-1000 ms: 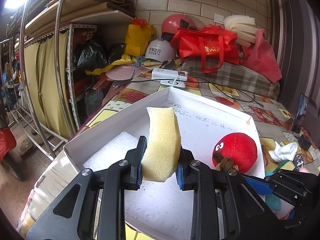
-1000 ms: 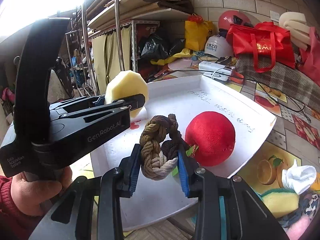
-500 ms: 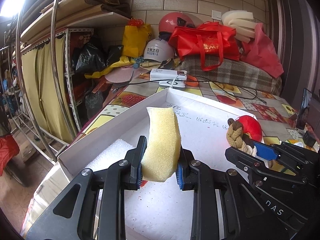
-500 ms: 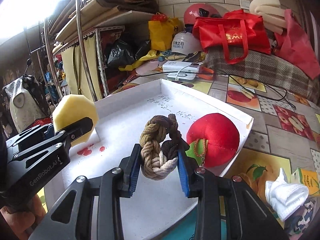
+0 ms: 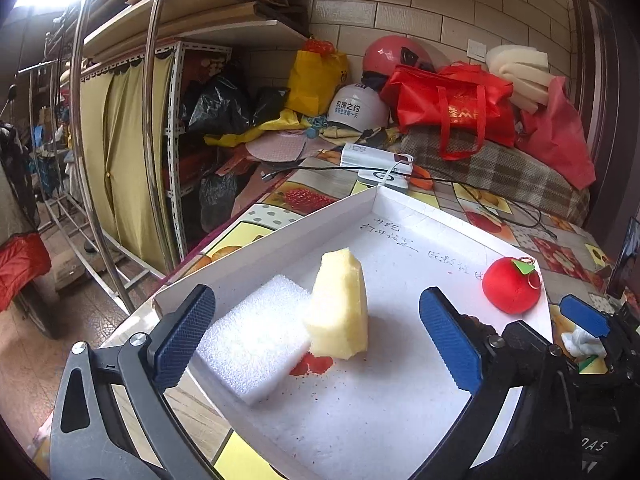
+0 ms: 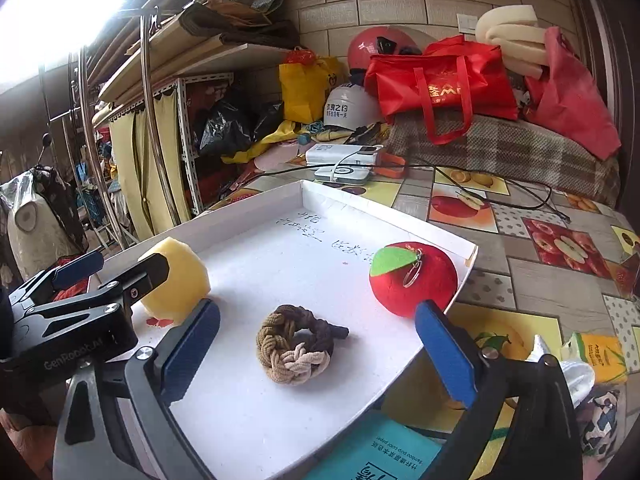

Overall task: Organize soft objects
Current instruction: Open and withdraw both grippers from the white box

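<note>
A white tray [image 5: 280, 236] lies on the fruit-patterned table. My left gripper [image 5: 316, 338] is opening its jaws wide. The yellow sponge [image 5: 340, 308] stands free in the tray between and beyond them, leaning on a white foam block [image 5: 256, 344]. No pad touches it. My right gripper [image 6: 318, 352] is opening too. The braided rope ring [image 6: 296, 344] lies flat on the tray [image 6: 248, 216] between its pads, untouched. A red plush apple [image 6: 412, 280] sits at the tray's right edge. In the right wrist view the yellow sponge [image 6: 180, 276] shows behind the left gripper [image 6: 120, 268].
A power bank [image 6: 340, 152] and black cable lie behind the tray. Red bags and helmets [image 5: 360, 106] pile up at the wall. Right of the tray are a white cloth [image 6: 576, 372] and a yellow carton [image 6: 596, 354]. A teal paper pack [image 6: 380, 456] lies under its near corner. Metal racks stand left.
Both grippers have gone from shut to wide open. The yellow sponge dropped from the left jaws onto the tray beside the foam. The rope ring dropped from the right jaws onto the tray.
</note>
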Available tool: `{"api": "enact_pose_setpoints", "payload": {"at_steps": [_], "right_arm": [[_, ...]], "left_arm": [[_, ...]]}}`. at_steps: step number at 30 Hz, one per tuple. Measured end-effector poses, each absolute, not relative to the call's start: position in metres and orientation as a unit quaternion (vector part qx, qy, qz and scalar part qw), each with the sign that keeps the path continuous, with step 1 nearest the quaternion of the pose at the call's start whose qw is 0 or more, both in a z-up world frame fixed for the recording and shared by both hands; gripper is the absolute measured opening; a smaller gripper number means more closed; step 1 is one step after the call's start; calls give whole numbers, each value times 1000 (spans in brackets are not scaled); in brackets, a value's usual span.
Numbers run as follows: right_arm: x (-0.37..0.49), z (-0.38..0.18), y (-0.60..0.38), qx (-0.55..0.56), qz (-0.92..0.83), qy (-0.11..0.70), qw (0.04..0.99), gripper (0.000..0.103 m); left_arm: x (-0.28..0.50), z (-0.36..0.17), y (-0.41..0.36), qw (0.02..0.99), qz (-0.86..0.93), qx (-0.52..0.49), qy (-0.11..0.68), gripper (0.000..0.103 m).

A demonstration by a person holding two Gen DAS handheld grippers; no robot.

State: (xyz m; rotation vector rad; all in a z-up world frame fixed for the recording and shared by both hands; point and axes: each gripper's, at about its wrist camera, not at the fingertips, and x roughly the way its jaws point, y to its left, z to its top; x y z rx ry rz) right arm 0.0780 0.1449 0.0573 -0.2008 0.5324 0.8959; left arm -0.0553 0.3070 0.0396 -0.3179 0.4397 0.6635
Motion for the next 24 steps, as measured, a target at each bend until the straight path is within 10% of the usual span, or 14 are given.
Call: {"api": "enact_pose_setpoints", "payload": {"at_steps": [24], "right_arm": [[14, 66, 110, -124, 460, 158, 865, 103]], "left_arm": [[-82, 49, 273, 913, 358, -121, 154, 103]]}}
